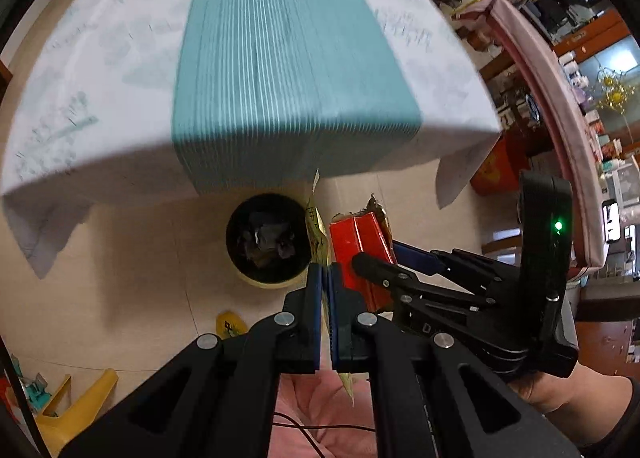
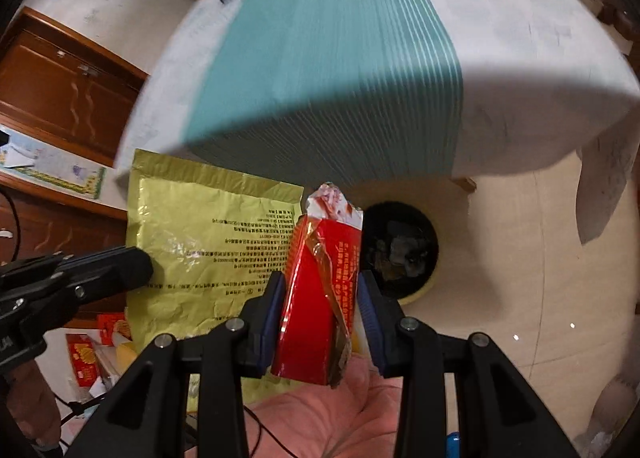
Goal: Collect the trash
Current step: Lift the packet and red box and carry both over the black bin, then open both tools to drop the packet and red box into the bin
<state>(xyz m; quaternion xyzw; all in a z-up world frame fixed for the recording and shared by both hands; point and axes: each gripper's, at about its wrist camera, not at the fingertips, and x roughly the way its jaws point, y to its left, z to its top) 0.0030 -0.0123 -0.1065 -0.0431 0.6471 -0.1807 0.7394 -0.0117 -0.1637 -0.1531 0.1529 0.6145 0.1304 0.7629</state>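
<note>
A table [image 1: 100, 89] fills the upper part of both views, draped in a white cloth [image 2: 520, 57] with a faint pattern and crossed down the middle by a teal striped runner [image 1: 288, 69] that hangs over the near edge. Below the edge lies a pale tiled floor [image 1: 132, 258], and on it, just in front of the hanging runner, stands a round bin [image 1: 266, 242] with a cream rim and a black liner, crumpled scraps already inside. A yellow plastic stool [image 1: 76, 402] sits at the lower left of the left wrist view, well apart from the bin. The left gripper [image 1: 325, 298] is closed almost flat on a gold foil bag [image 2: 208, 242], which shows edge-on between its blue pads in the left wrist view and as a broad, creased sheet with printed text in the right wrist view; the bag hangs in the air beside the bin, near the table edge. The right gripper [image 2: 322, 298] is clamped at a narrow width on a red carton [image 2: 316, 298] with a torn, ragged top, held upright, its blue pads pressing both sides. The carton is just to the right of the bag, the two near each other above the floor, with the bin's opening close behind them in both views.
</note>
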